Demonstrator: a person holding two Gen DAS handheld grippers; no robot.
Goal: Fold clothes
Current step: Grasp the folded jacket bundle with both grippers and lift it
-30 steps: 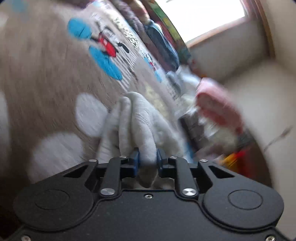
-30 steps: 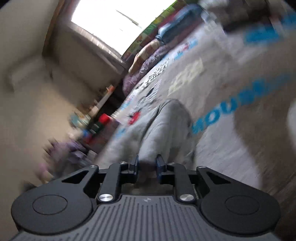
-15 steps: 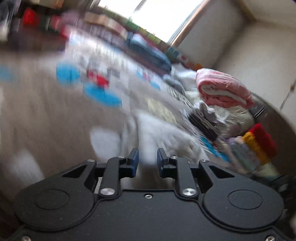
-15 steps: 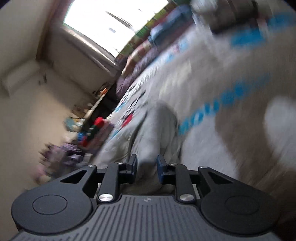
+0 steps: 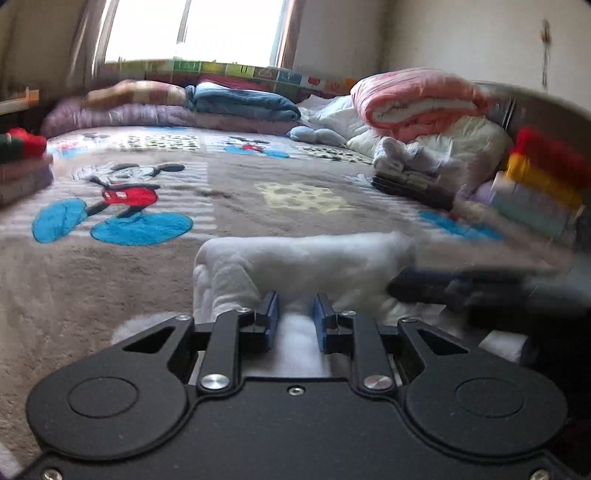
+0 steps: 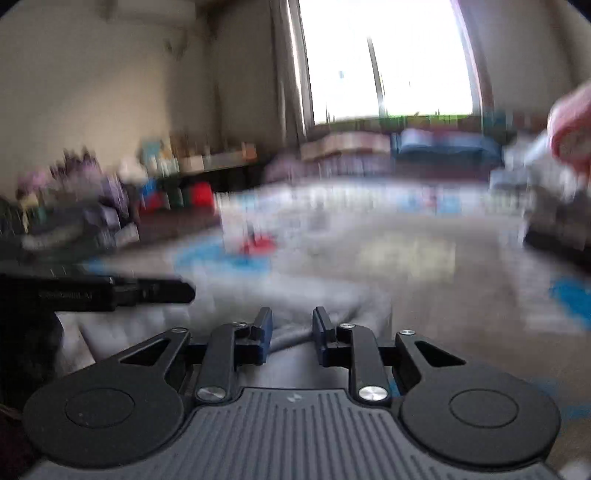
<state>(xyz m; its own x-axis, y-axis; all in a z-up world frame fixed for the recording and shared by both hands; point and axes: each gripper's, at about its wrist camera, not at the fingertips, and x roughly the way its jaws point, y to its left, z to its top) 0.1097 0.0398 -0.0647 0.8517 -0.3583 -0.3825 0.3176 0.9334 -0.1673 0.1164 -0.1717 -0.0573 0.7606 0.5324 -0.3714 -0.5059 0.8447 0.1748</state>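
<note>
**A:** What had changed in that last second?

**B:** Both tools had swung round. A second earlier each camera looked steeply down at the Mickey Mouse blanket (image 5: 122,206) with the pale grey garment (image 5: 295,266) hanging bunched from the jaws. By this moment both looked level across the bed toward the window (image 5: 195,29), and the garment lay low on the blanket as a broad folded bundle straight ahead of the left gripper (image 5: 294,325).

**A:** Was the left one still holding it?

**B:** Cloth filled the gap between its blue pads (image 5: 271,321), which stood about as narrowly apart as before, so I judged it still clamped on the garment. In the right wrist view, the right gripper (image 6: 288,336) had grey fabric (image 6: 295,336) running between its pads too, and I read that as a grip as well, though the motion blur left it less certain.

**A:** And the two tools relative to each other?

**B:** Close, side by side. The right gripper's dark fingers showed just off the left tool's right, lying against the garment; the left one's finger showed off the right tool's left.

**A:** Meaning for the fold?

**B:** Probably the carried edge had been brought over and laid down. Letting go and smoothing looked like the next need. The stacked folded clothes (image 5: 539,184) far right suggested where it belonged.
</note>
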